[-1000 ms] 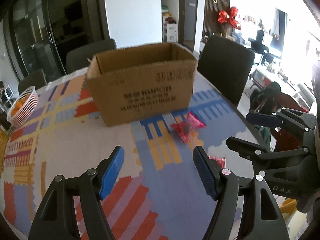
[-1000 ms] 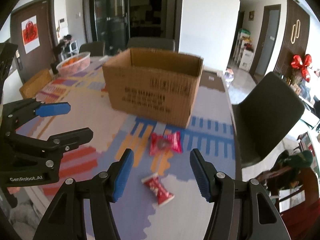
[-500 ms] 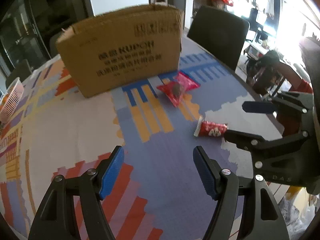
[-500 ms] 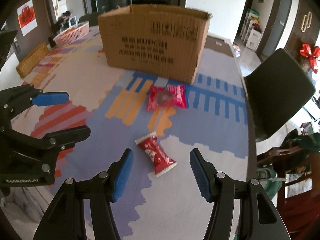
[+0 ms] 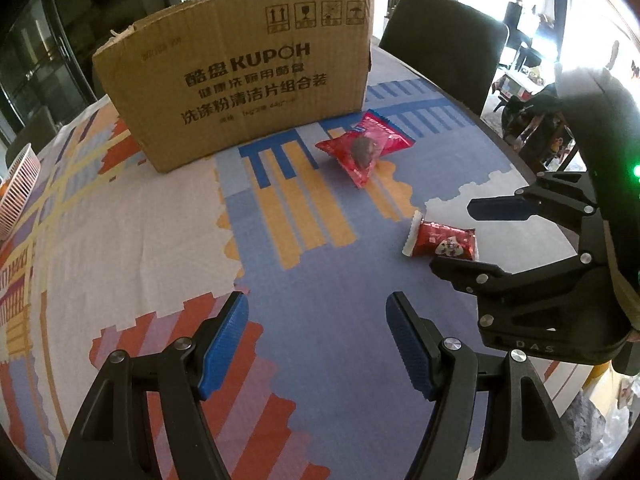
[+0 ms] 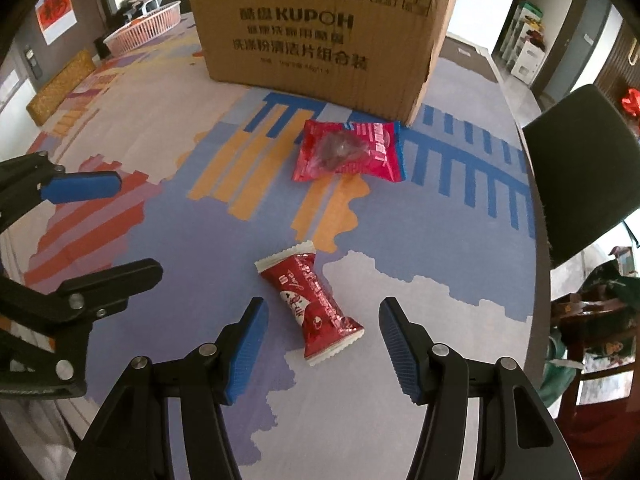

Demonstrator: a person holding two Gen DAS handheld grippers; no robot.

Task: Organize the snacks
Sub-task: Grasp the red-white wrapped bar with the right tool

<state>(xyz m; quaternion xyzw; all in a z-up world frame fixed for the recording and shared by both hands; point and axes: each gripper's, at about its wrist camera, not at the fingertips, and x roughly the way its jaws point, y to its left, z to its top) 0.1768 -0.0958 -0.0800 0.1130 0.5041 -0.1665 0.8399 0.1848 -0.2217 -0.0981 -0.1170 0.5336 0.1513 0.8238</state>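
A small red candy wrapper (image 6: 310, 304) lies on the patterned tablecloth just ahead of my right gripper (image 6: 322, 340), which hangs open above it without touching. The same wrapper (image 5: 442, 240) shows in the left wrist view, right of centre. Farther off lie two red snack packets (image 6: 348, 152), overlapping, close to the brown cardboard box (image 6: 320, 28). My left gripper (image 5: 316, 334) is open over bare tablecloth with nothing between its fingers. The packets (image 5: 366, 146) and the box (image 5: 240, 76) stand beyond it.
A pink slatted basket (image 6: 148, 28) sits at the far left of the table. A dark chair (image 6: 580, 176) stands at the table's right edge (image 6: 536, 240), another (image 5: 444, 44) behind the box. The tablecloth (image 5: 140, 220) lies flat.
Both grippers have sunk toward the table and tilted further down. The box and snacks now appear larger and nearer, and the candy wrapper has come close to my right gripper's fingers.
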